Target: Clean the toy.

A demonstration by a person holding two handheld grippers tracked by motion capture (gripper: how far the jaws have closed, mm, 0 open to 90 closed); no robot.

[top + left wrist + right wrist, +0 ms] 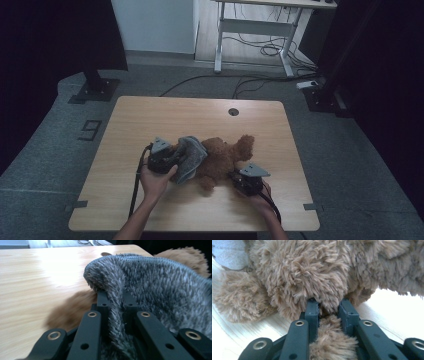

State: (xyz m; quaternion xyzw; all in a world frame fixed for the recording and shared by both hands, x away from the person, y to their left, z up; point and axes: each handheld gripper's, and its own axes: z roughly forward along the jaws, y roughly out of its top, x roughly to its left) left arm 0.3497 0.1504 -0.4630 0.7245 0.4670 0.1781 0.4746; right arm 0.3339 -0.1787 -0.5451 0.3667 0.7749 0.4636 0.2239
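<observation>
A brown teddy bear (225, 155) lies on the wooden table (150, 115), with a grey fuzzy knitted hat (192, 157) over its left end. My left gripper (172, 159) is shut on the hat's edge; in the left gripper view the grey hat (155, 287) is pinched between the jaws, and brown fur (70, 312) shows beneath. My right gripper (240, 176) sits at the bear's near right side, shut on a tuft of the bear's fur (329, 340); the bear's body (312, 272) looms just ahead of it.
A round cable hole (233, 111) sits near the table's far edge. Bare tabletop lies to the left and behind the bear. Beyond the table stand a desk frame (255, 30) with cables on the floor and a black stand base (95, 90).
</observation>
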